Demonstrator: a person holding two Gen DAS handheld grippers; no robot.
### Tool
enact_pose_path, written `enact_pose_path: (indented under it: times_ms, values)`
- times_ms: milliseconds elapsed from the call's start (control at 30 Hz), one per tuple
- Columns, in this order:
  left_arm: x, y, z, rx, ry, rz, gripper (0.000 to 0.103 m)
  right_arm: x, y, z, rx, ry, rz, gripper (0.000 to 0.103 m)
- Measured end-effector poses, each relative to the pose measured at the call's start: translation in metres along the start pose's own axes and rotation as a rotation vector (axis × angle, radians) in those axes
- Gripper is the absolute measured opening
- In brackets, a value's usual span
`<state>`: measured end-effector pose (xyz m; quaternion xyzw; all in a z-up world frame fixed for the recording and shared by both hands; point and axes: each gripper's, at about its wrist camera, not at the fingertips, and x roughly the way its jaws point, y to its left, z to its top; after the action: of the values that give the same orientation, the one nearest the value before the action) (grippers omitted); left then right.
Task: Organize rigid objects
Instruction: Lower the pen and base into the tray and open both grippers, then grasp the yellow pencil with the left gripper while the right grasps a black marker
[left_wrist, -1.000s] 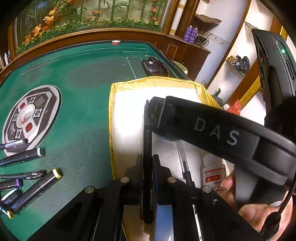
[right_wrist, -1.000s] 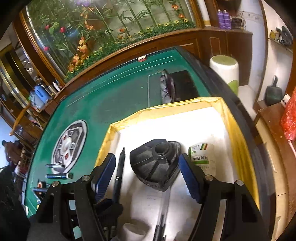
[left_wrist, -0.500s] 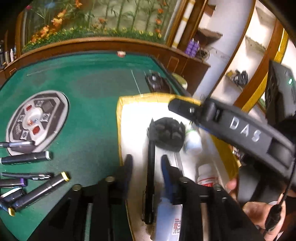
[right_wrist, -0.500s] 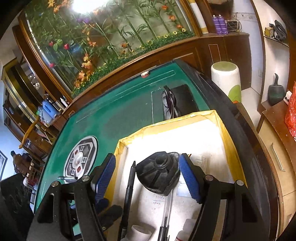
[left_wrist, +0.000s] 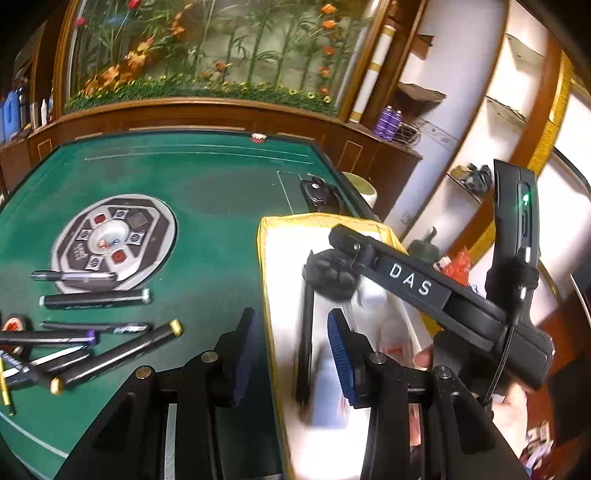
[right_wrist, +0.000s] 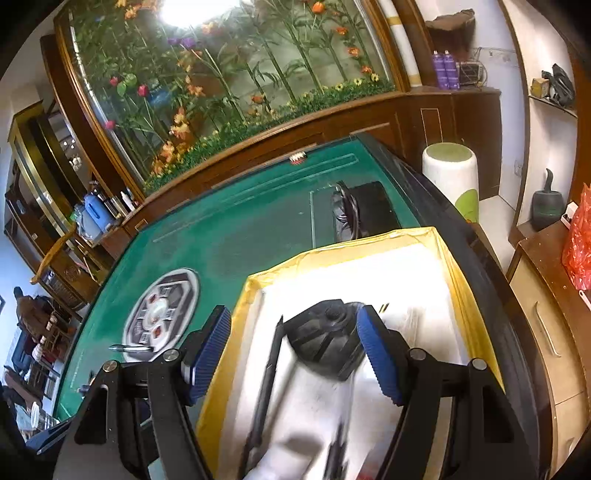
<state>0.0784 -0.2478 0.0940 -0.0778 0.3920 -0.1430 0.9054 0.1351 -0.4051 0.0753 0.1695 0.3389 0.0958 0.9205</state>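
A black pen (left_wrist: 306, 332) lies loose in the yellow-rimmed white box (left_wrist: 266, 277), beside a black ribbed round object (left_wrist: 332, 275). My left gripper (left_wrist: 291, 354) hovers above the box's left edge, its jaws opening; the pen shows between them but neither pad touches it. My right gripper (right_wrist: 295, 350) stands open over the box (right_wrist: 343, 251). The ribbed object (right_wrist: 325, 343) sits below, close to its right finger (right_wrist: 376, 354), and the pen (right_wrist: 267, 373) lies left of it. The right gripper's body (left_wrist: 410, 284) crosses the left wrist view.
Several black markers (left_wrist: 110, 350), a pen (left_wrist: 74, 275) and a tape roll (left_wrist: 14, 325) lie on the green felt table (left_wrist: 207, 206) left of the box. A round control console (left_wrist: 114, 243) sits mid-table. Blurred white bottles (left_wrist: 373, 295) are in the box. A white-green bin (right_wrist: 450, 177) stands beyond the table.
The left gripper was shut on the black pen, then opened and drew back and up, leaving the pen in the box. The right gripper rose slightly and stayed open.
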Motion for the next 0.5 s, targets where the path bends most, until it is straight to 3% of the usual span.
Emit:
enact_pose_path:
  times_ms: [67,267,400,500]
  values:
    - [-0.013,0.001,-0.01,0.034,0.0,0.011,0.049,-0.016,0.008,-0.01,0.008,-0.022,0.04,0.07]
    - [-0.051,0.018,-0.029,0.064,-0.005,-0.003,0.049,-0.049,0.043,-0.05,-0.013,-0.015,0.145,0.071]
    - [-0.083,0.047,-0.047,0.083,-0.038,0.046,0.054,-0.067,0.069,-0.06,-0.077,-0.014,0.151,0.071]
    - [-0.099,0.086,-0.06,0.035,-0.03,0.089,0.057,-0.075,0.088,-0.068,-0.108,-0.01,0.186,0.073]
